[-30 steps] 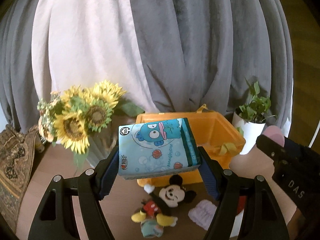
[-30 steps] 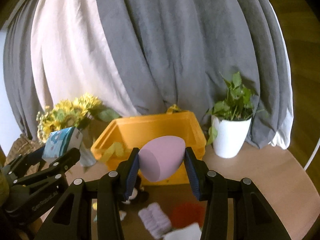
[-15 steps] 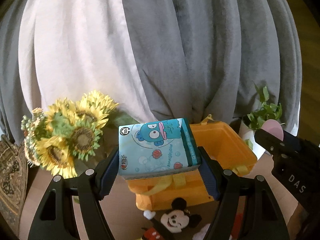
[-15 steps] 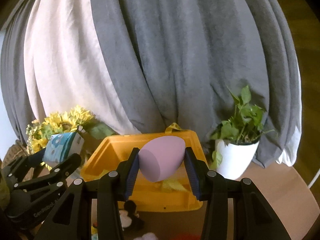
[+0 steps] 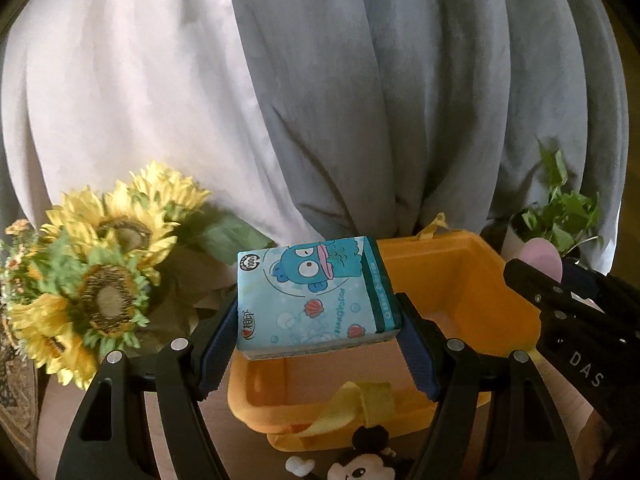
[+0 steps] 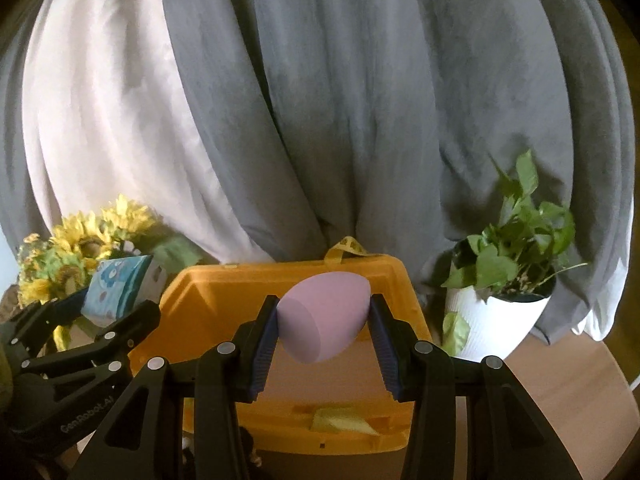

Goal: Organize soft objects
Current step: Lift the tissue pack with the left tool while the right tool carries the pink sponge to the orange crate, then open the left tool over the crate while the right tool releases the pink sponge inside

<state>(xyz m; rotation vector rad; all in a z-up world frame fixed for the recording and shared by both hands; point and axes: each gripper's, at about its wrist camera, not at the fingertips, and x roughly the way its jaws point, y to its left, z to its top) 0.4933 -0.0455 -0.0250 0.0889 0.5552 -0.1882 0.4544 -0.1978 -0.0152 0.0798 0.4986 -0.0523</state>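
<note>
Grey and pale curtains (image 5: 360, 100) fill the background in both wrist views, wooden table (image 6: 568, 392) below. Left claw (image 5: 318, 330) is clamped on a blue tissue pack (image 5: 312, 296) with a cartoon fish print, pads pressing both short sides, pack held level above the near-left corner of the orange bin (image 5: 460, 300). Right claw (image 6: 324, 320) is clamped on a pink egg-shaped sponge (image 6: 322, 316), pads on both sides, sponge held in front of the bin's open top, tapered end toward 2 o'clock. In the left view the right claw's body enters at 3 o'clock with the sponge's pink tip showing above it; in the right view the left claw and pack sit at 9 o'clock, just beside the bin's left rim. Bin is open; yellow strap (image 5: 352, 404) hangs over its near wall, another yellow loop at its far rim. Sunflower bouquet (image 5: 100, 280) at 9 o'clock of the bin, potted green plant (image 6: 516, 280) in white pot at 3 o'clock. Mickey plush (image 5: 360, 464) lies on the table at 6 o'clock, just in front of the bin, only head and a glove visible. Patterned cloth (image 5: 16, 400) at the far left edge.
</note>
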